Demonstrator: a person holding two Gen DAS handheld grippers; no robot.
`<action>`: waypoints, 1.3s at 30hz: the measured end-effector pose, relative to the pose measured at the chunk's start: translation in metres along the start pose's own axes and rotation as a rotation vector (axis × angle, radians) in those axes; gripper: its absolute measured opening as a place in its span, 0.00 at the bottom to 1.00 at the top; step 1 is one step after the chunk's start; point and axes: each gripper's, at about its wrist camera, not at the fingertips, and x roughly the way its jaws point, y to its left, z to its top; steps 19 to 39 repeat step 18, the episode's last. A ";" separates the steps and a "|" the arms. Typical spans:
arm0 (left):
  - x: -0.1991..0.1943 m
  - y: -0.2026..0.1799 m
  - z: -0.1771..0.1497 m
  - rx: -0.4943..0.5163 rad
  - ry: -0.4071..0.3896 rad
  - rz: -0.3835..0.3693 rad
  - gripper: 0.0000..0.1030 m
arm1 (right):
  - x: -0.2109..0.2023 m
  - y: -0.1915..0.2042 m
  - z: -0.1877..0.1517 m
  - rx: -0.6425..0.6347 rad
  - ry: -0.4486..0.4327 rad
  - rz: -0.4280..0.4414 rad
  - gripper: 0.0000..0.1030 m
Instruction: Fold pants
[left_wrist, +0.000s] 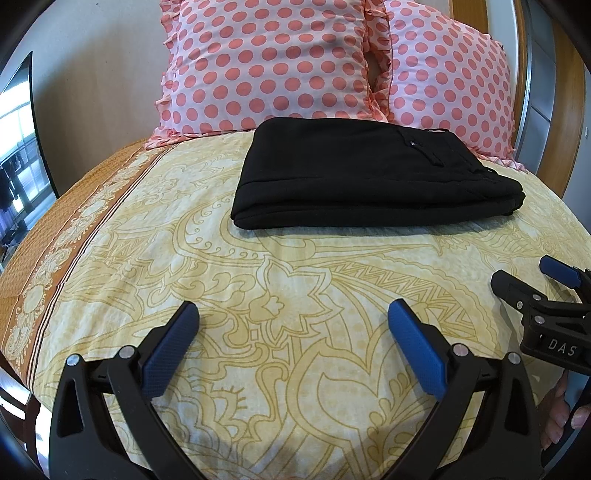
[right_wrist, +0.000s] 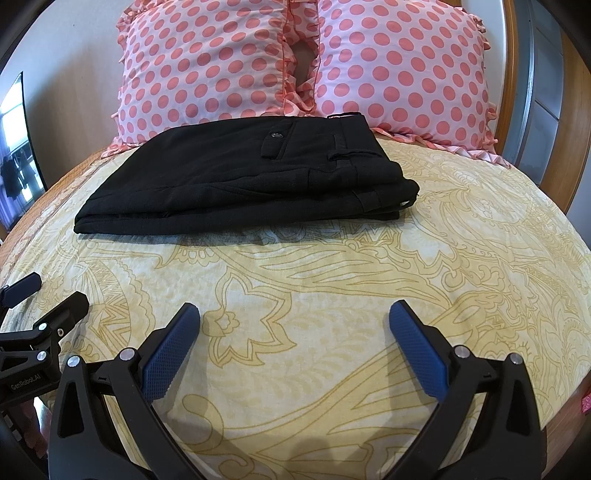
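Note:
Black pants (left_wrist: 369, 177) lie folded in a flat rectangle on the yellow patterned bedsheet (left_wrist: 295, 295), just in front of the pillows. In the right wrist view the pants (right_wrist: 240, 181) show a buttoned back pocket and the waistband at their right end. My left gripper (left_wrist: 293, 314) is open and empty, over bare sheet well short of the pants. My right gripper (right_wrist: 295, 314) is open and empty too, also short of the pants. Each gripper shows at the edge of the other's view: the right one (left_wrist: 524, 277) and the left one (right_wrist: 55, 291).
Two pink pillows with coral polka dots (left_wrist: 266, 66) (right_wrist: 399, 70) lean against the wall and the wooden headboard (left_wrist: 469, 14). An orange border strip (left_wrist: 48, 266) runs along the sheet's left side. A dark screen (left_wrist: 18, 155) stands at the far left.

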 end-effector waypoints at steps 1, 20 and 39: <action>0.000 0.000 0.000 0.003 0.001 -0.003 0.98 | 0.000 0.000 0.000 0.000 0.000 0.000 0.99; 0.000 -0.001 0.000 0.002 -0.014 0.003 0.98 | 0.000 0.000 0.001 0.002 -0.003 -0.001 0.99; 0.000 -0.001 0.000 0.002 -0.014 0.003 0.98 | 0.000 0.000 0.001 0.002 -0.003 -0.001 0.99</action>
